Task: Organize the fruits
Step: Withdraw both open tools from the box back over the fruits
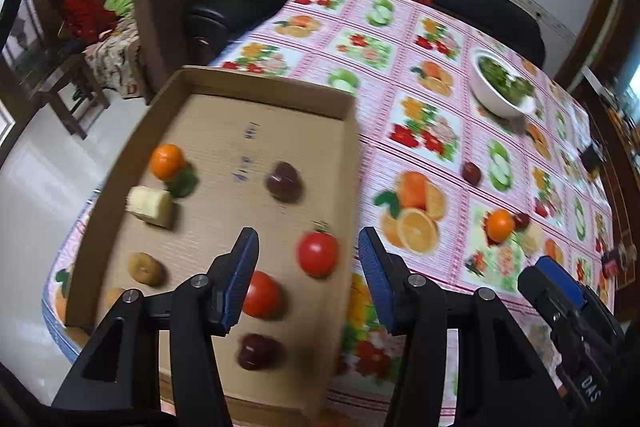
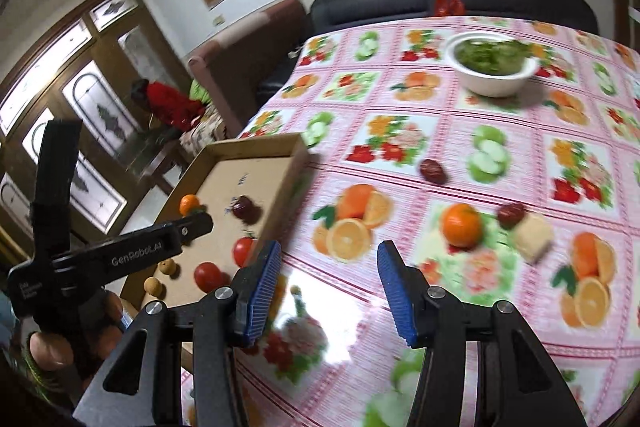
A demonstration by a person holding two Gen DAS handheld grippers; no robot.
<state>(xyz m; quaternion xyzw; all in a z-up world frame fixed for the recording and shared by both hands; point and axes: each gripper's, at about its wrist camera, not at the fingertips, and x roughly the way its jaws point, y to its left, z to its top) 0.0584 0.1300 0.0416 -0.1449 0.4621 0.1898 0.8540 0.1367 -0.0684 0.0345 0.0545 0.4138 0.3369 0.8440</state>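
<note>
On worktop (image 2: 500, 163): cardboard tray (image 1: 256, 83) left, holding tomatoes (image 1: 317, 253), orange (image 1: 166, 161), dark fruits. Loose right: white bowl (image 2: 490, 83), orange (image 2: 461, 225), pale chunk (image 2: 533, 238), dates. Left tool (image 1: 308, 259), right tool (image 2: 328, 273): jaws apart, empty.

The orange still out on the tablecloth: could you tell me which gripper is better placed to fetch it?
Probably the right gripper: open, empty, facing the orange. The left gripper, also open, hangs over the cardboard box.

Tomato (image 1: 262, 294) half hidden behind left tongs (image 1: 308, 275).
</note>
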